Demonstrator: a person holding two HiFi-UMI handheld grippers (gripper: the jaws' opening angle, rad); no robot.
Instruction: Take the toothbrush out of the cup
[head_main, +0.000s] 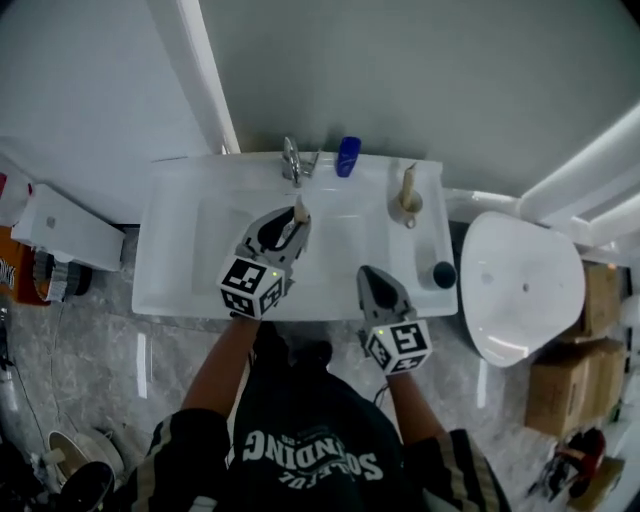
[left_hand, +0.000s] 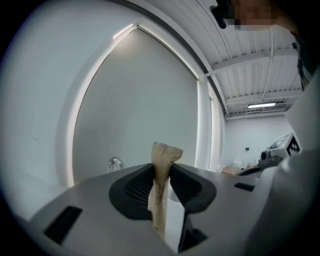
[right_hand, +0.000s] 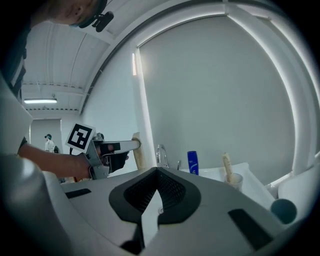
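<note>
My left gripper hangs over the white sink basin, shut on a tan toothbrush. In the left gripper view the toothbrush stands upright, pinched between the dark pads. A clear cup sits at the sink's back right with a second tan brush standing in it. In the right gripper view that cup lies ahead to the right, and the held toothbrush shows at the left. My right gripper is over the sink's front edge, shut, with nothing between its jaws.
A chrome faucet and a blue bottle stand at the sink's back rim. A dark round object rests at its right edge. A white toilet and cardboard boxes are to the right, a white box to the left.
</note>
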